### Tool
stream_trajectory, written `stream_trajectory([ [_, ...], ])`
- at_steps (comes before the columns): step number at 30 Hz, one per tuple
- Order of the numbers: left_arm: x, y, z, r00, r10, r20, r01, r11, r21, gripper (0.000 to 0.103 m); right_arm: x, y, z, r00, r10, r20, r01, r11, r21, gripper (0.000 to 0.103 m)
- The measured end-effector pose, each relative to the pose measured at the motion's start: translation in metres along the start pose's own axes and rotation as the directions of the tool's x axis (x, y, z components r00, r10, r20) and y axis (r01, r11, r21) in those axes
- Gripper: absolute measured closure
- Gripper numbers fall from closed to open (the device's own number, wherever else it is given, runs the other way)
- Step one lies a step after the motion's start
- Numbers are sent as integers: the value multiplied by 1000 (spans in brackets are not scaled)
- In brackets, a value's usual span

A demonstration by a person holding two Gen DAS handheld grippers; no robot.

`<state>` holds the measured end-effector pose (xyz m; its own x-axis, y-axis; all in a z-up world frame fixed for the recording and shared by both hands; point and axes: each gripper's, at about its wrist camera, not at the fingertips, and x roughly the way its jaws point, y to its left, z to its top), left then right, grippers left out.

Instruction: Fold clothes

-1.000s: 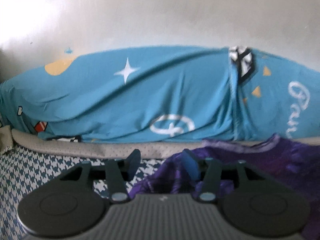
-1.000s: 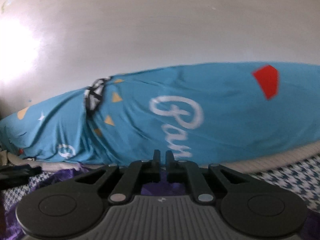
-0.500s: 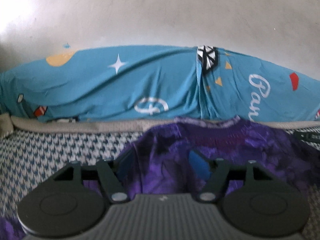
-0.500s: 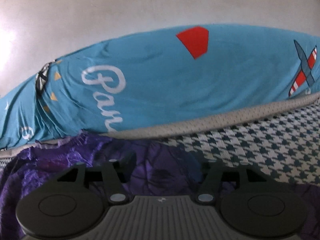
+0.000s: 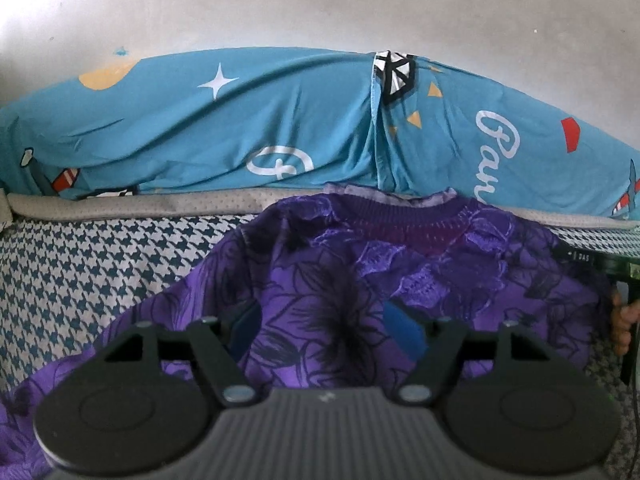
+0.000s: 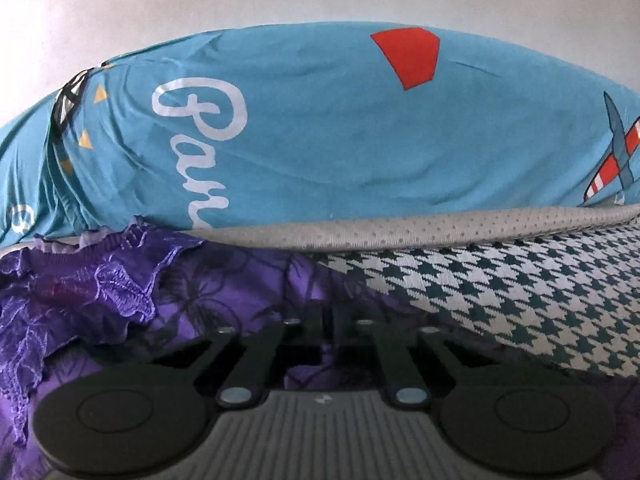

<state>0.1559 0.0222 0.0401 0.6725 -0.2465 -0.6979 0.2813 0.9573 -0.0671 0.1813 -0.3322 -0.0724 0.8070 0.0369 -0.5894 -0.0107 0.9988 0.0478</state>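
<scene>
A purple flower-print top (image 5: 320, 280) with lace trim lies spread on the houndstooth bed cover (image 5: 100, 264), neckline toward the blue pillows (image 5: 240, 128). The left hand-held gripper (image 5: 324, 328) gapes open above it; the right hand-held gripper (image 6: 326, 320) looks nearly closed, perhaps pinching cloth.

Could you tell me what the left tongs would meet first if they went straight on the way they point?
Most likely the purple top, spread right ahead of the open left tongs; beyond it lies the blue pillow. Depth is hard to judge.

Blue pillows (image 5: 240, 128) behind; houndstooth cover (image 6: 520, 292) bare.
</scene>
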Motion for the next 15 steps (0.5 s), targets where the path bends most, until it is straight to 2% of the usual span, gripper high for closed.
stream_trajectory([
  [4, 0, 1, -1, 1000, 6, -9, -6, 1000, 8, 33, -8, -6, 7, 994, -91, 64, 86, 994, 74, 100],
  [8, 0, 3, -3, 1000, 13, -17, -12, 1000, 15, 33, -21, -12, 18, 977, -178, 120, 158, 974, 163, 99],
  [10, 0, 3, -3, 1000, 16, -22, -16, 1000, 19, 31, -27, -17, 21, 986, -137, 98, 116, 974, 195, 98],
  [15, -3, 1, -11, 999, 24, -39, -22, 999, 38, 30, -43, -4, 21, 996, -72, 49, 62, 983, 174, 97],
])
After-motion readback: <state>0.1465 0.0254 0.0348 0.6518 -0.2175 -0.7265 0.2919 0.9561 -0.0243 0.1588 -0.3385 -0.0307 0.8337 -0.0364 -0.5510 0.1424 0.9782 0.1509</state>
